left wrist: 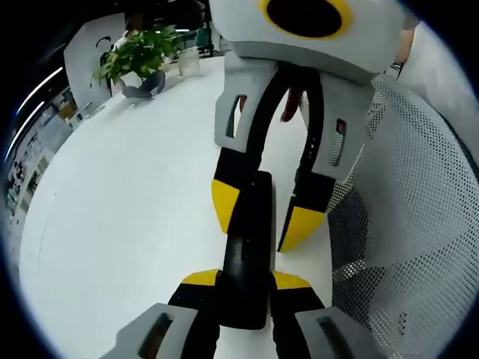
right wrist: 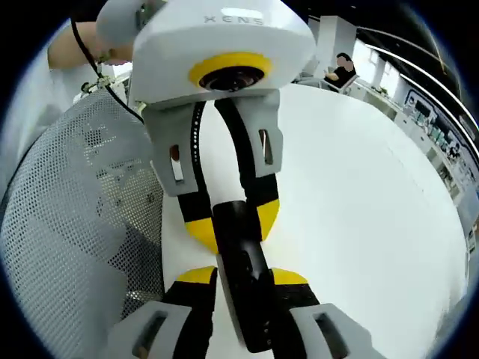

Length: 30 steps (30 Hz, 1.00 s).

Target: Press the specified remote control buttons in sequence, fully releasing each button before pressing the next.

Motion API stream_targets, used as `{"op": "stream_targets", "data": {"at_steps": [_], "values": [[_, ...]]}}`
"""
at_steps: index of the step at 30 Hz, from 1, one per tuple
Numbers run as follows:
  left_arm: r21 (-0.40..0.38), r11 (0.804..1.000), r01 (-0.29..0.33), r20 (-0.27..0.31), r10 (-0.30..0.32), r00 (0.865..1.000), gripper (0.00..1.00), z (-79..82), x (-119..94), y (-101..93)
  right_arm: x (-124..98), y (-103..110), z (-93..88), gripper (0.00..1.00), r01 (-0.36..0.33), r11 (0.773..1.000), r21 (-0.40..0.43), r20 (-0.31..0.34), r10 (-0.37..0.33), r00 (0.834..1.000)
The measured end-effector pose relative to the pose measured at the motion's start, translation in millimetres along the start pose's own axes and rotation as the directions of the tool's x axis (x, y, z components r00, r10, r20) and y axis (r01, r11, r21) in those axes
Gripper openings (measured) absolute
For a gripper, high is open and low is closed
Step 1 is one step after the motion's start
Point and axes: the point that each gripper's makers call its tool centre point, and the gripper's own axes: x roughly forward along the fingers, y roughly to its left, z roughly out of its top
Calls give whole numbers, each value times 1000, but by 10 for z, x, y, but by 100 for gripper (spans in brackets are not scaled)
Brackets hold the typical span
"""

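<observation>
A black remote control [left wrist: 247, 247] runs lengthwise between the two grippers, which face each other over the white table [left wrist: 127, 224]. My left gripper [left wrist: 245, 280] is shut on its near end, a yellow-tipped finger on each side. From the top of the left gripper view comes the right gripper [left wrist: 263, 217], straddling the remote's far end. One of its fingertips [left wrist: 224, 206] lies against the remote, and a thin gap shows beside the other. In the right gripper view the remote [right wrist: 247, 299] passes between the right gripper's [right wrist: 244, 277] own jaws, and the left gripper [right wrist: 233, 221] clamps its far end.
A grey mesh chair [left wrist: 419, 217] stands close by the table's edge, also seen in the right gripper view [right wrist: 75, 224]. At the table's far side are a potted plant [left wrist: 138, 56] and a cup [left wrist: 187, 63]. A person [right wrist: 344, 71] sits in the background.
</observation>
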Motion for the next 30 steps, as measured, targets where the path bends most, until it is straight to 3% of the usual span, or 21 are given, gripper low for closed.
{"op": "stream_targets", "data": {"at_steps": [2,3,6,9,12,13,15,18,19,20,21,23,24,25,27,29,30], "values": [[-14,1000,-8,4,8,1000,24,1,-2,1,-7,-24,-164,32,2,1000,19,-42,-1,999],[-21,1000,-11,10,12,1000,24,6,-1,0,-13,-51,-148,32,10,1000,3,-15,-9,1000],[-157,987,-20,82,33,996,26,37,-11,0,-21,-84,-143,25,10,1000,10,-11,-10,1000],[-201,979,-26,105,48,993,32,8,-67,10,-26,-98,-132,25,-2,1000,15,-5,3,1000],[-275,959,-72,191,128,973,37,107,-229,119,-23,-89,-133,25,-7,1000,-2,-7,7,1000],[-315,945,-83,243,165,956,41,177,-334,184,-21,-89,-131,25,-9,1000,-2,-7,9,1000],[-367,925,-99,288,214,933,54,229,-481,266,-22,-91,-131,25,-16,1000,-9,-9,16,1000],[-428,891,-150,370,324,870,63,341,-822,411,-19,-93,-126,25,-23,1000,-18,-10,22,1000],[-463,872,-157,414,369,832,67,395,-982,452,-17,-94,-124,25,-26,999,-20,-13,25,1000],[-487,859,-156,441,396,805,73,427,-1089,465,-17,-96,-124,25,-28,999,-23,-16,28,999],[-519,840,-158,474,436,765,80,463,-1241,479,-13,-98,-124,25,-29,999,-24,-17,29,999],[-550,818,-170,505,487,712,91,490,-1408,463,-8,-102,-119,25,-33,999,-31,-21,32,999],[-566,804,-182,520,520,678,95,501,-1499,425,-8,-105,-118,25,-34,999,-31,-21,34,999],[-574,795,-195,527,541,656,100,498,-1543,393,-4,-113,-114,25,-37,999,-32,-22,36,999],[-596,767,-239,500,587,637,100,404,-1571,306,-2,-120,-109,24,-45,999,-32,-28,44,999],[-607,744,-278,473,620,626,100,328,-1562,215,0,-122,-105,24,-49,998,-37,-35,48,998],[-616,729,-298,463,641,613,100,297,-1553,189,0,-124,-104,24,-52,998,-39,-38,51,998]]}}
